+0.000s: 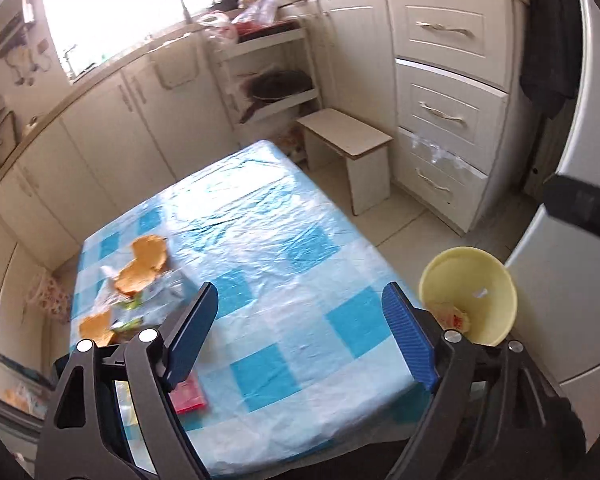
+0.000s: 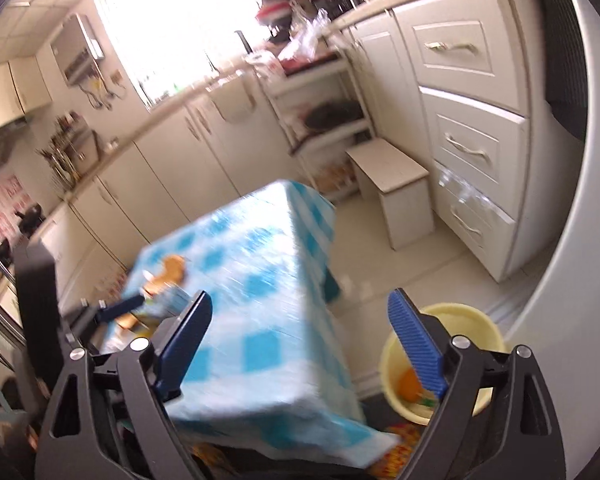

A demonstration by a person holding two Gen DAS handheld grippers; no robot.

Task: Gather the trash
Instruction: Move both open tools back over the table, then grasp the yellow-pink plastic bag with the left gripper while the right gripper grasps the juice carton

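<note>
1. Both grippers are empty: left gripper (image 1: 300, 328) and right gripper (image 2: 300, 336) stand with jaws wide, nothing between them.
2. Done so far: the yellow bin (image 1: 470, 292) on the floor beside the table (image 1: 260, 220) already holds some wrappers and an orange scrap.
3. Left for you: orange peels (image 1: 148, 256), clear wrappers (image 1: 156, 292) and a red packet (image 1: 188, 396) on the table's left side.

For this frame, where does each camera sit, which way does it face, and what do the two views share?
Left wrist: on the left gripper, angled down at the checked table; its blue fingers stand open, a bit of hand at right.
Right wrist: on the right gripper, open, above the table's right edge, blurred; the left gripper shows at left.
Shared: table, orange peels, yellow bin, stool.
</note>
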